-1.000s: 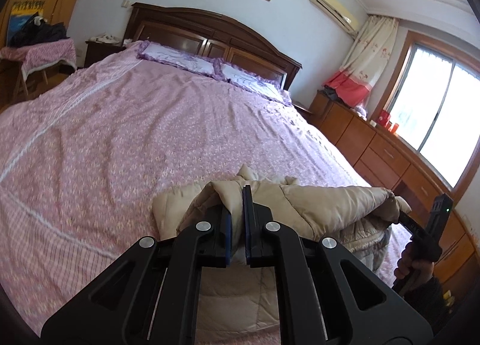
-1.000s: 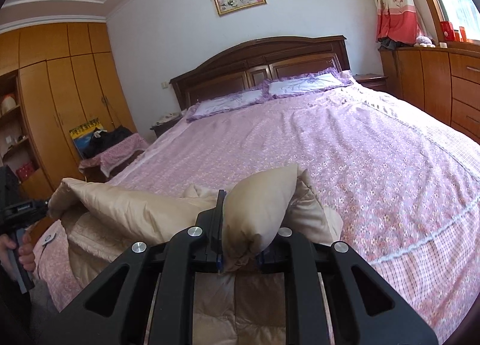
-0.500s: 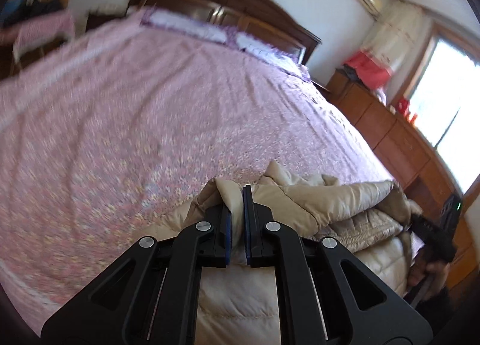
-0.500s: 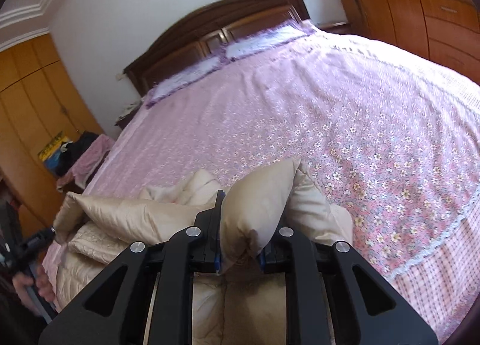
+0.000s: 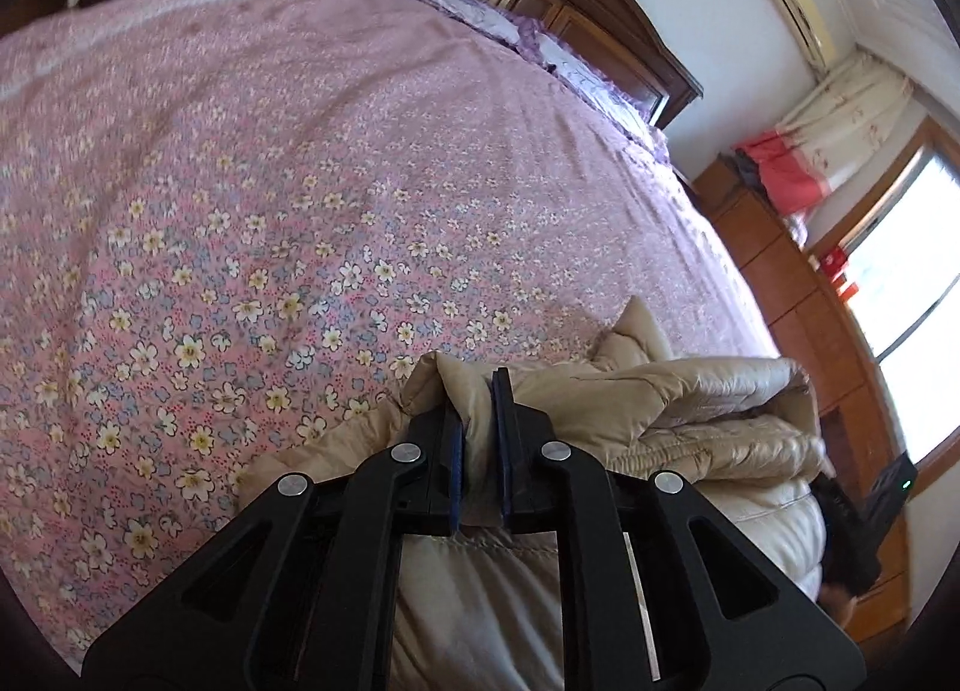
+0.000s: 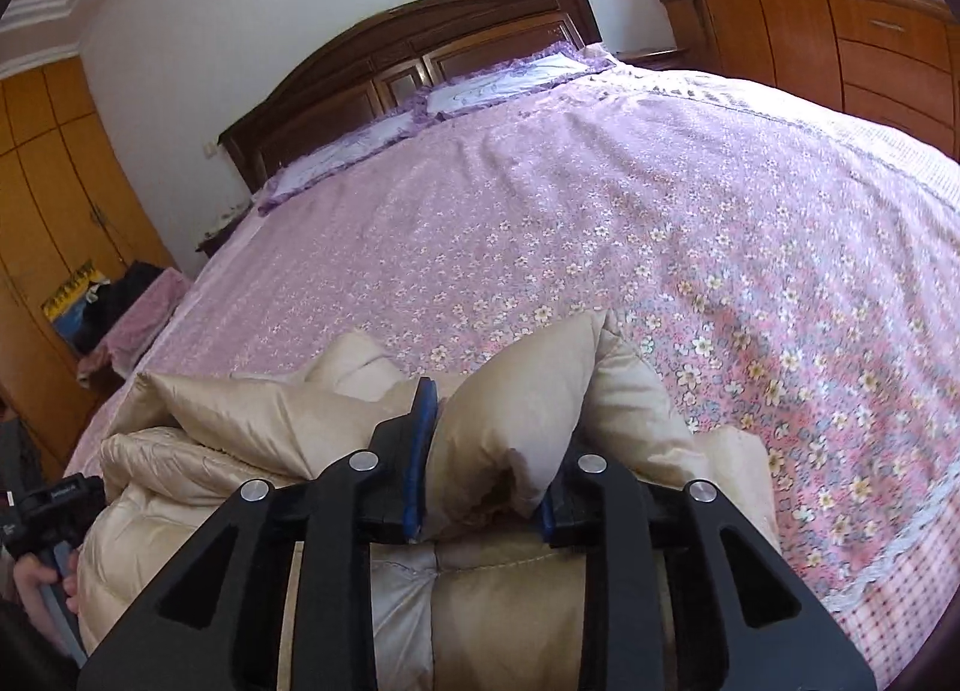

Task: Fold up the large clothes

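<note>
A beige quilted down jacket [image 5: 690,391] lies folded near the foot of the bed, its far edge doubled over onto itself. My left gripper [image 5: 477,391] pinches the left corner of that folded edge; its jaws are opening a little, and cloth still fills the gap. My right gripper [image 6: 486,451] holds the puffy right corner of the jacket [image 6: 252,421]; its jaws are opening wider, with a thick roll of fabric between the pads. Each view shows the other gripper at the side, the right gripper [image 5: 864,517] and the left gripper [image 6: 54,505], each in a hand.
The pink flowered bedspread [image 5: 300,181] stretches ahead to purple pillows [image 6: 498,84] and a dark wooden headboard [image 6: 420,36]. A wooden dresser [image 6: 870,48] runs along the right side. Orange wardrobes [image 6: 48,181] and a cloth-draped stand [image 6: 138,319] stand on the left.
Both grippers have sunk toward the bed and tipped downward, carrying the folded edge of the jacket with them. The right jaws stand visibly wider now, the left slightly wider.
</note>
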Action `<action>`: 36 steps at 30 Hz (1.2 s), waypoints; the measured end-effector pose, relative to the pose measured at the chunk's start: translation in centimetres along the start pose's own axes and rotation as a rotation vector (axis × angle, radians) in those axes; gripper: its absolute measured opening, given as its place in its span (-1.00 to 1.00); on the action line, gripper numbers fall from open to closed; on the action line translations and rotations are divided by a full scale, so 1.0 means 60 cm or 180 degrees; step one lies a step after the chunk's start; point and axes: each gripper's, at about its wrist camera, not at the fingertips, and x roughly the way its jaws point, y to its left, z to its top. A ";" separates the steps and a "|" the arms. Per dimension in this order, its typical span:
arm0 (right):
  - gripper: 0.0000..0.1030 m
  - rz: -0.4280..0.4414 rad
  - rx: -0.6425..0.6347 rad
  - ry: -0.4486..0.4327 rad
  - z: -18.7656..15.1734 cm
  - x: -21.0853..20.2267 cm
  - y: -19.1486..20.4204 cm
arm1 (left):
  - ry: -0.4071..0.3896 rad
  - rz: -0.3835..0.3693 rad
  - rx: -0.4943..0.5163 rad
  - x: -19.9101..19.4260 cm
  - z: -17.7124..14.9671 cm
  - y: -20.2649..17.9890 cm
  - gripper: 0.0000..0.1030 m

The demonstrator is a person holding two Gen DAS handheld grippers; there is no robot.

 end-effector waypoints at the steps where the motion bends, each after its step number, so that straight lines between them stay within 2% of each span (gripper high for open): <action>1: -0.45 -0.0001 -0.0001 0.0017 -0.002 0.004 -0.002 | -0.0007 0.0049 0.0054 0.001 -0.003 -0.006 -0.77; 9: -0.44 0.0011 0.0021 0.0049 -0.005 0.017 -0.010 | -0.0113 0.0244 0.0218 0.007 -0.015 -0.021 -0.77; 14: -0.44 0.0037 0.0079 0.0106 -0.006 0.037 -0.023 | -0.0247 0.0247 0.0207 0.011 -0.030 -0.017 -0.76; 19: -0.43 -0.0009 0.0040 0.0166 -0.004 0.043 -0.019 | -0.0220 0.0203 0.0164 0.012 -0.030 -0.012 -0.76; 23: -0.42 -0.0051 0.0020 0.0226 0.003 0.047 -0.016 | -0.0089 0.0170 0.0142 0.021 -0.019 -0.010 -0.75; 27: -0.32 -0.0221 -0.0187 0.0257 0.002 0.040 0.012 | -0.0102 0.0250 0.0235 0.017 -0.017 -0.021 -0.73; 31: -0.25 -0.0303 -0.0275 0.0218 0.000 0.037 0.020 | -0.0129 0.0167 0.0161 0.006 -0.009 -0.016 -0.68; 32: -0.16 -0.0292 -0.0280 0.0205 0.000 0.034 0.021 | -0.0123 0.0147 0.0145 0.005 -0.007 -0.014 -0.65; 33: 0.03 -0.0254 -0.0275 0.0205 0.002 0.032 0.021 | -0.0120 0.0139 0.0136 0.003 -0.005 -0.013 -0.62; 34: 0.37 -0.0187 -0.0271 0.0213 0.004 0.030 0.021 | -0.0112 0.0146 0.0126 0.000 -0.001 -0.014 -0.60; 36: 0.78 -0.0150 -0.0272 0.0178 0.009 0.025 0.022 | -0.0099 0.0183 0.0122 -0.005 0.003 -0.017 -0.45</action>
